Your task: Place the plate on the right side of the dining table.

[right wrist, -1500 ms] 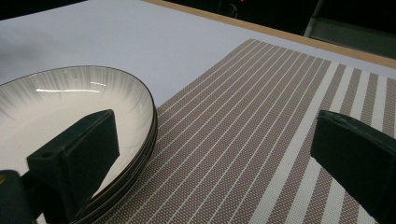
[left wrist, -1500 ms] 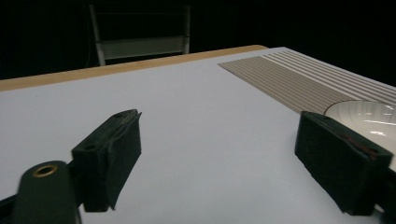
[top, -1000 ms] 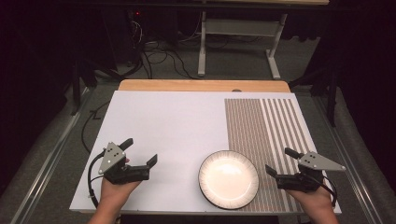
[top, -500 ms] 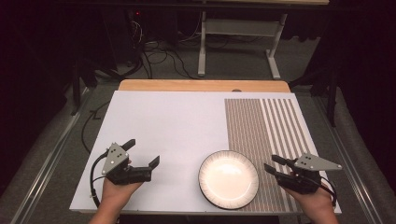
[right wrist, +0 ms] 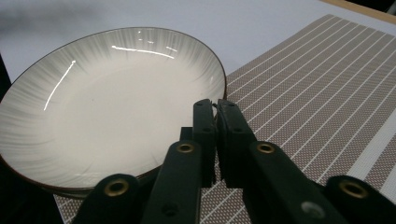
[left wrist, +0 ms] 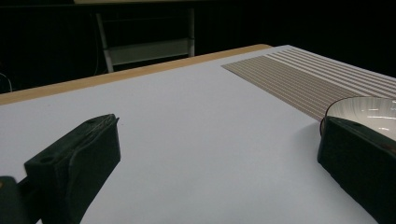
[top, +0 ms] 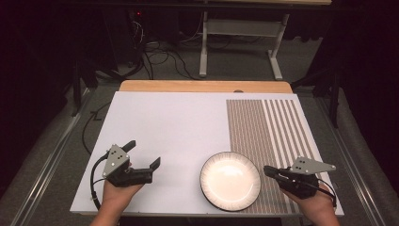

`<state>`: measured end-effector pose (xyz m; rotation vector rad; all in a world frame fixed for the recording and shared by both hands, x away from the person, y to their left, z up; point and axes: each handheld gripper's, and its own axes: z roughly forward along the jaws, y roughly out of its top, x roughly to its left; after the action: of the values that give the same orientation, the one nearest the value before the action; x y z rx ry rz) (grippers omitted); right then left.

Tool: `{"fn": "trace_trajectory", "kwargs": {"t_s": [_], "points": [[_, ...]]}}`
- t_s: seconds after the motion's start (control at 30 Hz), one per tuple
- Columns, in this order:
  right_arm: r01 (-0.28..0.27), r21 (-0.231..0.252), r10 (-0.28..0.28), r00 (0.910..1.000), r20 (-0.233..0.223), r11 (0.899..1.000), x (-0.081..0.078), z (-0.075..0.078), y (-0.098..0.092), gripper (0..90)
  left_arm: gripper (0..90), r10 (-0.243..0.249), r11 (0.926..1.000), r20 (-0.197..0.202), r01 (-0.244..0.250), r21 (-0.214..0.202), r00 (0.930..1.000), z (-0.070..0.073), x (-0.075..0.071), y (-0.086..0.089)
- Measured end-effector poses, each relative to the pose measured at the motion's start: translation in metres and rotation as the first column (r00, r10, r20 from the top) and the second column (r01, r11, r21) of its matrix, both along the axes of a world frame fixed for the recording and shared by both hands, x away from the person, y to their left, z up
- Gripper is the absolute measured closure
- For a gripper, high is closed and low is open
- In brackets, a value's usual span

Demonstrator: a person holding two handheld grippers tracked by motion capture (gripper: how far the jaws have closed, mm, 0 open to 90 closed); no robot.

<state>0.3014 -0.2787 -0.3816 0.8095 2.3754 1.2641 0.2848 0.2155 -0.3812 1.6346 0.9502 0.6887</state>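
A white plate (top: 230, 180) with a dark rim lies near the table's front edge, partly on a striped brown placemat (top: 268, 127). My right gripper (top: 267, 170) lies just right of the plate, pointing at its rim. In the right gripper view the jaws (right wrist: 215, 105) have just been closing and now press together with nothing between them, their tips just short of the plate (right wrist: 107, 107) rim. My left gripper (top: 142, 154) rests at the front left, open and empty, well left of the plate. The left gripper view shows its jaws (left wrist: 217, 130) spread wide over bare table, the plate (left wrist: 369, 107) behind the right one.
The white table top (top: 169, 127) has a wooden strip (top: 202, 86) along its far edge. Beyond it stand a metal frame (top: 240, 28) and loose cables (top: 155, 56) on the dark floor. The placemat (right wrist: 317, 93) reaches toward the table's right edge.
The right gripper's jaws have gone from wide apart to pressed together. Both hands stay about where they were.
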Motion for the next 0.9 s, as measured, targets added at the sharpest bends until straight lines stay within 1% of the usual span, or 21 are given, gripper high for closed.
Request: {"fn": "trace_trajectory", "kwargs": {"t_s": [0.17, 0.2, 0.27, 0.33, 0.43, 0.57, 0.6, 0.73, 0.77, 0.9], "points": [[-0.025, -0.017, 0.025, 0.9996, -0.016, 1.000, 0.000, 0.000, 0.003, 90.0, 0.0, -0.002, 1.0000, 0.003, 0.002, 0.007, 1.0000, 0.001, 0.000, 0.000], [-0.030, -0.019, 0.029, 0.9991, -0.032, 0.999, -0.001, -0.001, 0.004, 90.0, 0.0, -0.003, 1.0000, 0.004, 0.003, 0.008, 1.0000, 0.001, 0.000, 0.000], [-0.043, -0.033, 0.041, 0.9981, -0.046, 0.999, 0.000, -0.002, 0.006, 90.0, 0.0, -0.004, 1.0000, 0.004, 0.004, 0.007, 1.0000, 0.000, 0.000, -0.001], [-0.042, -0.055, 0.038, 0.9972, -0.065, 0.998, -0.001, -0.003, 0.008, 90.0, 0.0, -0.006, 1.0000, 0.004, 0.006, 0.006, 1.0000, 0.000, 0.000, -0.001], [-0.044, -0.075, 0.039, 0.9966, -0.073, 0.996, 0.000, -0.005, 0.009, 90.0, 0.0, -0.007, 0.9999, 0.004, 0.007, 0.007, 1.0000, 0.000, 0.000, -0.002], [-0.041, -0.098, 0.034, 0.9972, -0.067, 0.994, -0.001, -0.005, 0.009, 90.0, 0.0, -0.006, 1.0000, 0.003, 0.006, 0.008, 1.0000, 0.000, 0.000, -0.001], [-0.047, -0.103, 0.040, 0.9972, -0.063, 0.994, -0.001, -0.005, 0.009, 90.0, 0.0, -0.007, 0.9999, 0.003, 0.007, 0.007, 1.0000, 0.000, 0.000, -0.001], [-0.064, -0.116, 0.056, 0.9958, -0.072, 0.991, -0.002, -0.006, 0.013, 90.0, 0.0, -0.006, 0.9999, 0.005, 0.006, 0.009, 1.0000, 0.001, -0.001, -0.001], [-0.063, -0.122, 0.055, 0.9962, -0.068, 0.990, -0.002, -0.006, 0.013, 90.0, 0.0, -0.007, 0.9999, 0.005, 0.007, 0.009, 1.0000, 0.001, -0.001, -0.001], [-0.069, -0.127, 0.061, 0.9960, -0.066, 0.990, -0.002, -0.006, 0.014, 90.0, 0.0, -0.004, 1.0000, 0.007, 0.004, 0.004, 1.0000, 0.001, -0.001, 0.000]]}}
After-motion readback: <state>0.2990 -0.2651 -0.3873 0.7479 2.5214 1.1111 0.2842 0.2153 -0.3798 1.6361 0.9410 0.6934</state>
